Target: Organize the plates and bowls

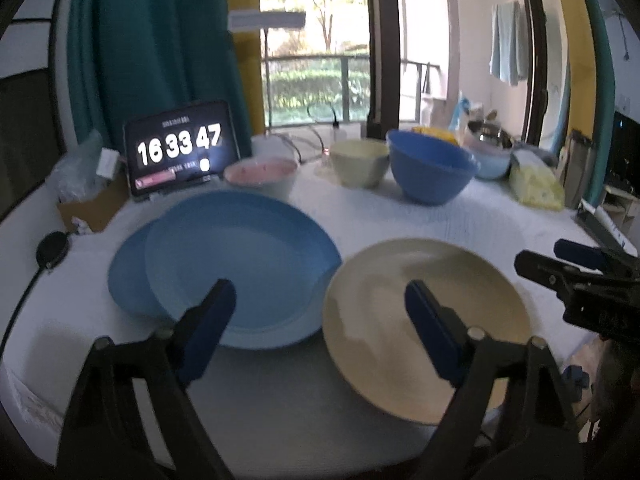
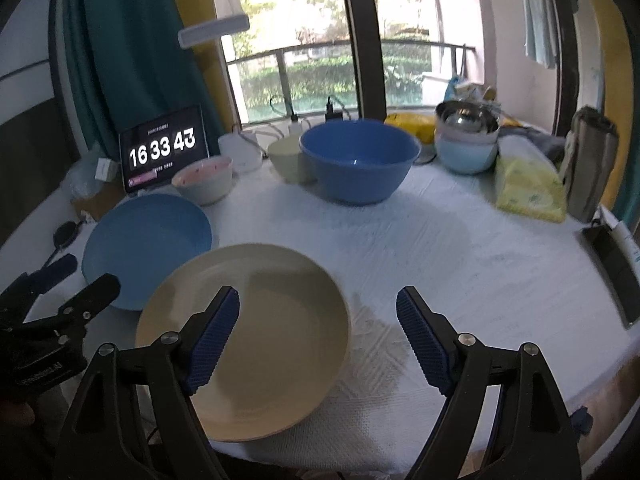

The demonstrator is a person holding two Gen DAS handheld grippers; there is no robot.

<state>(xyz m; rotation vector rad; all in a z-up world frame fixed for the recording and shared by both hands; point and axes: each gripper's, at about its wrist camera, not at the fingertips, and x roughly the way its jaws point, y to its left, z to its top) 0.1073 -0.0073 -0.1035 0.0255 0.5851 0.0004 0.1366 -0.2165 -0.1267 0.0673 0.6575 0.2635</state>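
Both grippers tilt down over the white-clothed table (image 2: 460, 248), the left gripper (image 1: 320, 312) and right gripper (image 2: 318, 320) spread wide and holding nothing, above the empty cream plate (image 2: 256, 320) beside stacked blue plates (image 1: 240, 264), with an empty blue bowl (image 2: 358, 160) near the window (image 2: 320, 40).

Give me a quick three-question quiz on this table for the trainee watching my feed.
1. True or false: the cream plate lies stacked on the blue plates.
2. Which bowl stands nearest the clock tablet? A) large blue bowl B) pink-lined bowl C) steel bowl
3. Fill in: both the left tool and the right tool are ____.

Key: 1 false, it lies beside them on the white cloth. 2 B. 3 open, holding nothing.
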